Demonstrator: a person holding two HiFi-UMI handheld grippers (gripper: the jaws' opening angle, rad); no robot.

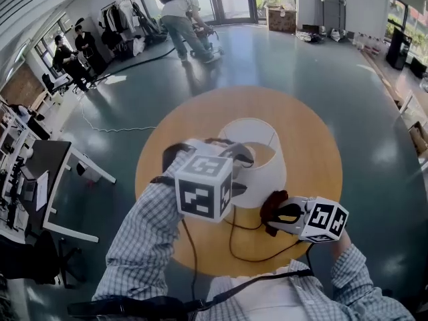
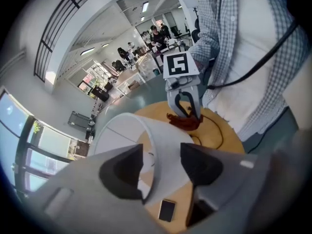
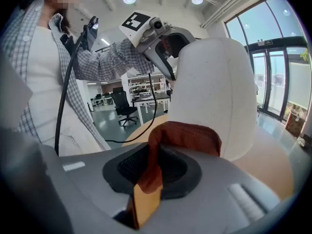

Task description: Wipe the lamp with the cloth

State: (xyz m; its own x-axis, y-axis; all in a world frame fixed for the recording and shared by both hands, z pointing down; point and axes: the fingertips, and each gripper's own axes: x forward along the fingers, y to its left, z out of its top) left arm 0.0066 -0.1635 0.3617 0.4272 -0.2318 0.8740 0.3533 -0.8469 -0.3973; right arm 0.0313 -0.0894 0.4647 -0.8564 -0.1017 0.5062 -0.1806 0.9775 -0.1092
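Note:
A white lampshade stands in the middle of a round wooden table. My left gripper hangs over the shade's near rim. In the left gripper view its jaws stand apart astride the shade's wall, one pad inside, one outside: open. My right gripper sits at the shade's near right side, shut on a rust-red cloth. The right gripper view has the cloth clamped between the pads, folded over the front, just short of the shade.
A black cable loops over the table's near part. A small dark flat object lies on the table by the shade. White desks stand at the left. People move about far back on the floor.

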